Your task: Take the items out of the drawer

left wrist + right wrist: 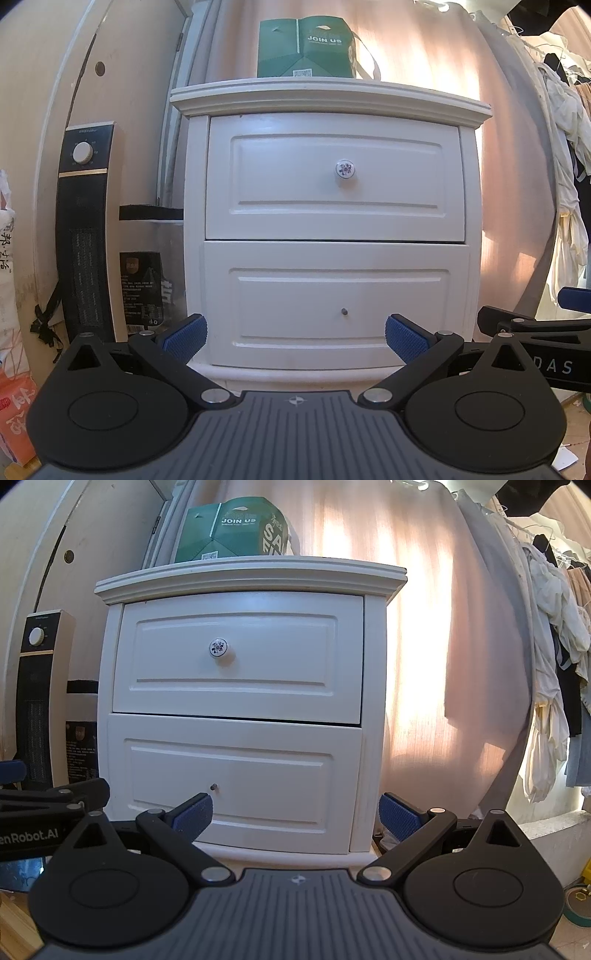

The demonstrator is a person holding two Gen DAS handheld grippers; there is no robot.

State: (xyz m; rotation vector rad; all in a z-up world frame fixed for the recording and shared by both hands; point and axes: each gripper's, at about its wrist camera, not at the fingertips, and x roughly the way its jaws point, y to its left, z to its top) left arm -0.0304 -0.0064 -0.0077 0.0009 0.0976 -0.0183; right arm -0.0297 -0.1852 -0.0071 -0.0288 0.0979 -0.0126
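Note:
A white nightstand [325, 96] [251, 576] with two shut drawers stands in front of me. The top drawer [334, 177] [238, 657] carries a round floral knob [345, 169] [218, 647]. The bottom drawer [336, 302] [232, 775] has only a small bare screw [344, 311] [213, 787] in place of a knob. My left gripper [295, 338] is open and empty, held low before the bottom drawer, apart from it. My right gripper [295, 816] is also open and empty, level with the bottom drawer's right edge. Nothing inside the drawers shows.
A green paper bag [306, 48] [232, 531] sits on the nightstand top. A tall black heater [86, 229] [38, 698] stands at the left against a pale door. Pink curtains [424, 627] hang behind, clothes [554, 664] hang at the right. Wooden floor lies below.

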